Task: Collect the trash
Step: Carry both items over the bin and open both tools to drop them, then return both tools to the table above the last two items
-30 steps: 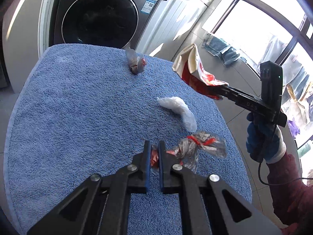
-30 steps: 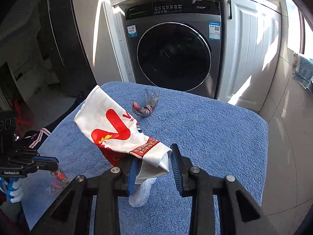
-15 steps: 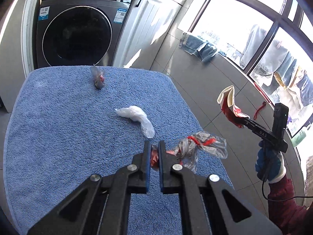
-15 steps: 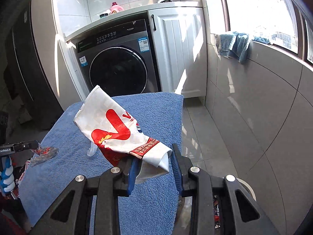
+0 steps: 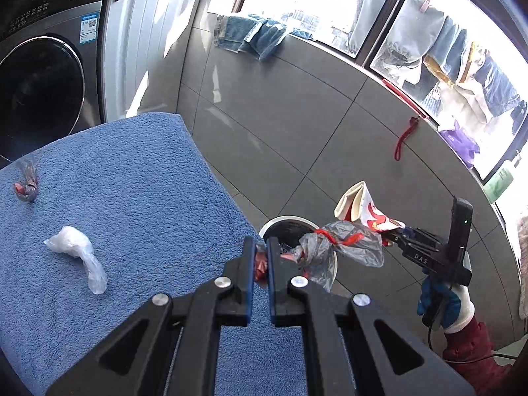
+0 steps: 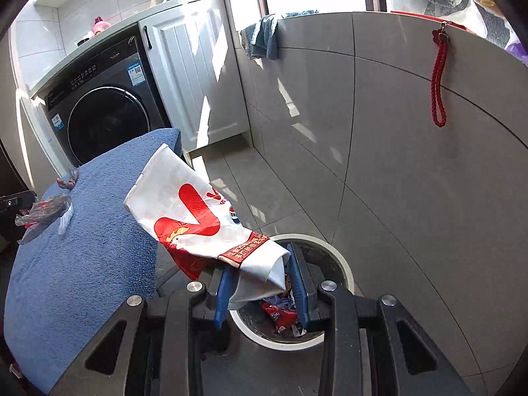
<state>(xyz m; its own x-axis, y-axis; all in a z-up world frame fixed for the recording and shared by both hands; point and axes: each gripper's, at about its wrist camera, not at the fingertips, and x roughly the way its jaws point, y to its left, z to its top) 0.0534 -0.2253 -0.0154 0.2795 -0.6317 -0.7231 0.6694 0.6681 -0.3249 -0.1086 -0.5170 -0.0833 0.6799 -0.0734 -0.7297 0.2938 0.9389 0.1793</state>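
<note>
The paper bag [image 6: 198, 217], white with a red print, is clamped by its lower end between the blue pads of the right hand-held gripper [image 6: 260, 277]. It sticks up and to the left from the jaws, and it hangs above the bin [image 6: 343, 267]. The bin is round with a white rim, it stands on the floor just under this hand-held gripper, and some red and shiny trash lies inside it.

The left hand-held gripper [image 5: 260, 257] is closed tight on a clear wrapper [image 5: 340, 247] with red strips. The wrapper spreads to the right of the jaws, in front of the bin [image 5: 287, 222], which lies just beyond the fingertips. In the same view the right hand-held gripper [image 5: 394, 232] is further to the right, held by a hand [image 5: 442, 300] in a blue and white glove with a red sleeve.

To the left of the left hand-held gripper is the counter [image 5: 132, 198], covered with a blue towel. Two pieces of trash lie on it: a white plastic bag [image 5: 77, 254], crumpled, and further away a small wrapper [image 5: 28, 184] with some red. They are well apart from each other.

Behind the counter stands a washer [image 6: 102, 115], dark grey, and next to it a white cabinet [image 6: 198, 76]. A red cord [image 6: 439, 82] hangs on the tiled wall beyond the bin.
</note>
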